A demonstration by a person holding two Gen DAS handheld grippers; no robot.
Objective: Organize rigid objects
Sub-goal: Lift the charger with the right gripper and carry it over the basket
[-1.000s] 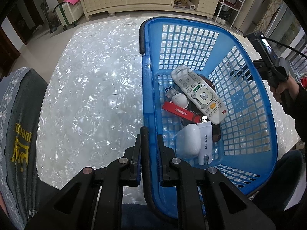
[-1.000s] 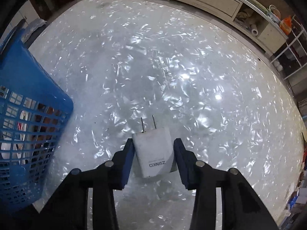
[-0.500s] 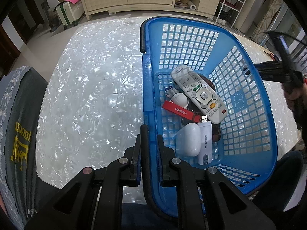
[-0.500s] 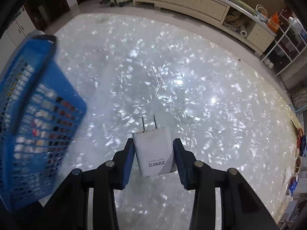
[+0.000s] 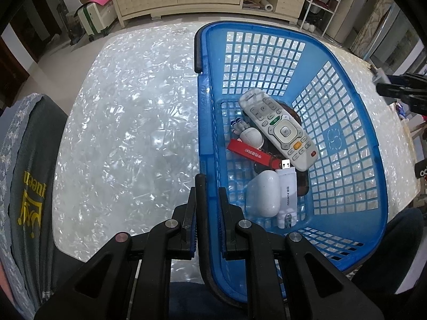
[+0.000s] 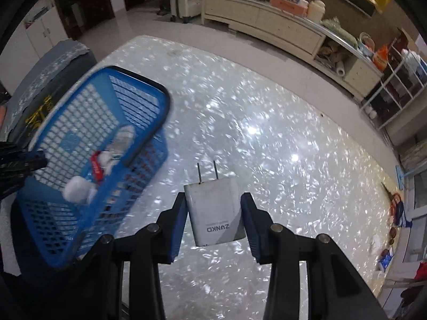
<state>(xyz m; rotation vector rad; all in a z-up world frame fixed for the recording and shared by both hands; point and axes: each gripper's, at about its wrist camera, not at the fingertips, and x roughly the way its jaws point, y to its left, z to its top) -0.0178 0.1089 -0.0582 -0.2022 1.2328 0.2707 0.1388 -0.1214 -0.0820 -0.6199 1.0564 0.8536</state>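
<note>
Moved: my right tool has risen with the charger above the worktop; basket now nearer
Right tool: clenched on charger
Left tool: clamped on basket rim; unmoved

**Obscured and Unresolved Areas**

We see the basket motion-blurred in the right wrist view; its contents do not resolve. A dark item under the remote is mostly hidden. The right claw is cut by the frame edge.

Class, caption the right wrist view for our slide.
Right gripper carries a white charger above the table, beside the blue basket.
</note>
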